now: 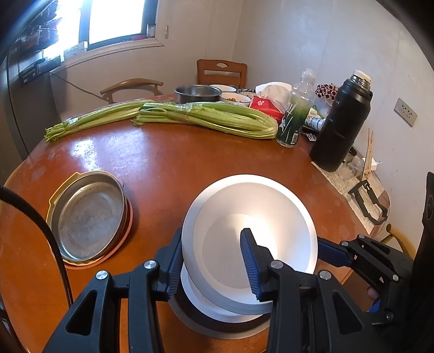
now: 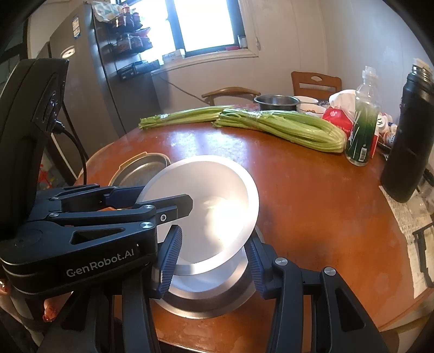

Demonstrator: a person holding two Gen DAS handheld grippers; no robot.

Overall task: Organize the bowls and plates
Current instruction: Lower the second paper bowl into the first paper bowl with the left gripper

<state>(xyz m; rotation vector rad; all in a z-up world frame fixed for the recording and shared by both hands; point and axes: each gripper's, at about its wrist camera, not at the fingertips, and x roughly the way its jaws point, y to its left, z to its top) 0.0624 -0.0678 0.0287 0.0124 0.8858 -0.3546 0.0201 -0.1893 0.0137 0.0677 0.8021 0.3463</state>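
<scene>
Your round brown table (image 1: 168, 152) sits in a corner by the window (image 1: 114, 19), celery (image 1: 206, 116) lying upper centre. Both your left gripper (image 1: 214, 260) and right gripper (image 2: 214, 258) are clamped on the white bowl's (image 1: 252, 217) rim, lower centre, above a grey dish (image 2: 206, 304) mostly hidden underneath. Metal pan (image 1: 89, 217) sits left, contents of the far bowls unclear.

glossy wooden table (image 1: 190, 163), matt white bowl (image 1: 257, 211)

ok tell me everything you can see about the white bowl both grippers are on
The white bowl is wide, shallow, smooth and matte, seemingly empty, tilted over a white plate and a grey dish at the near table edge. The left gripper and the right gripper each clamp its rim, one finger inside, one outside.
</scene>
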